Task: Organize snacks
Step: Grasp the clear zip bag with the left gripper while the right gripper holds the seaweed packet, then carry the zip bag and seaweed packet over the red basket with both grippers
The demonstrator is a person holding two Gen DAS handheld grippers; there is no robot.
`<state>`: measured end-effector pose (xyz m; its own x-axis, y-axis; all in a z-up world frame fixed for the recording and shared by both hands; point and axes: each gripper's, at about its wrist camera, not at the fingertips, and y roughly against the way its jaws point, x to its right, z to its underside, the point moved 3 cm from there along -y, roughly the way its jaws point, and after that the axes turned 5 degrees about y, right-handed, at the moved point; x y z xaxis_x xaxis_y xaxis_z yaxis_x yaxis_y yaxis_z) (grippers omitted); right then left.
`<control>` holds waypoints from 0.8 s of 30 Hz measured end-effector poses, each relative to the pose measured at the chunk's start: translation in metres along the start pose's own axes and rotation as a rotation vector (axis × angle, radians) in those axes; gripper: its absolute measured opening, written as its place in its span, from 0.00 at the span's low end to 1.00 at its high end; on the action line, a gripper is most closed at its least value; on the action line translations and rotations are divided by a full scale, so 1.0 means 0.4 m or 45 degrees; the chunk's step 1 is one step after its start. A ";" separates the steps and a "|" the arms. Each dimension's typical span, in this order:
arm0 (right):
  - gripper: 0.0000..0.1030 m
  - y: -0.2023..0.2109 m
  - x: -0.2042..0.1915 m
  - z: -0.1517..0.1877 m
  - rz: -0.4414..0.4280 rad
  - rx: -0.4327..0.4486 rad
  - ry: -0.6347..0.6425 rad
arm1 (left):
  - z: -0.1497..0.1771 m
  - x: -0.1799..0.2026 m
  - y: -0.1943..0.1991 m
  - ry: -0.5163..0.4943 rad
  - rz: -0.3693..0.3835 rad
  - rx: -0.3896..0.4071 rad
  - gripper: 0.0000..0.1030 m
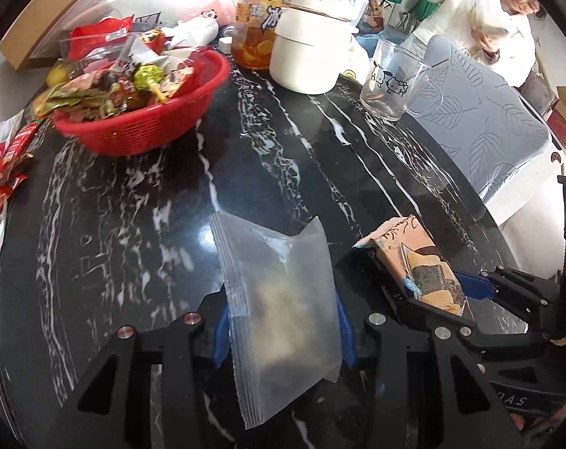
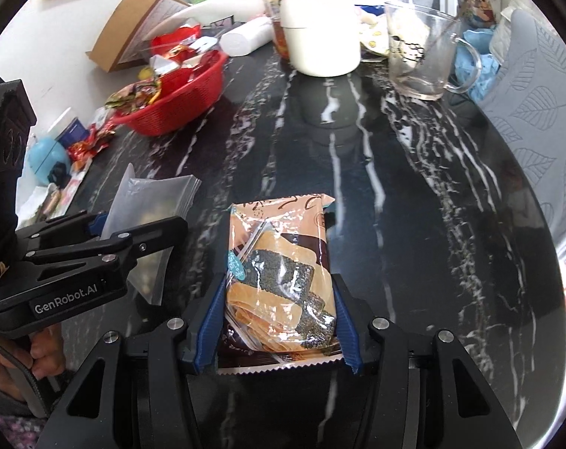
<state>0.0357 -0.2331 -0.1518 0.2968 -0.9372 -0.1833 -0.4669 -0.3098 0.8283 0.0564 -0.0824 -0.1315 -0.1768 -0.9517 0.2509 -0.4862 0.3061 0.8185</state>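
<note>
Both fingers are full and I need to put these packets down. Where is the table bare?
Bare marble runs from the red basket across to the glass mug, ahead of both packets. It is crowded behind: white kettle, bottle, wrappers at the left edge.

Bare tabletop (image 1: 141,247) before red basket (image 1: 141,127)

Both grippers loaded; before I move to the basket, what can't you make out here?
- Frosted bag contents: left wrist view, hazy film blurs them.
- Seaweed snack pack rear edge: right wrist view, tucked between the right gripper fingers.
- Red basket bottom: both views, piled wrappers cover it.
- Bottle label: left wrist view, white kettle overlaps it.
</note>
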 end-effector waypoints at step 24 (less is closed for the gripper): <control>0.51 0.090 -0.125 -0.100 -0.103 0.156 0.129 | -0.077 -0.082 0.197 0.050 0.005 0.257 0.43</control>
<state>0.0373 -0.1909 -0.0918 0.4168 -0.8895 -0.1874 -0.5345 -0.4066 0.7409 0.0503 -0.0278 -0.0592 -0.1473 -0.9495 0.2770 -0.6481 0.3042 0.6981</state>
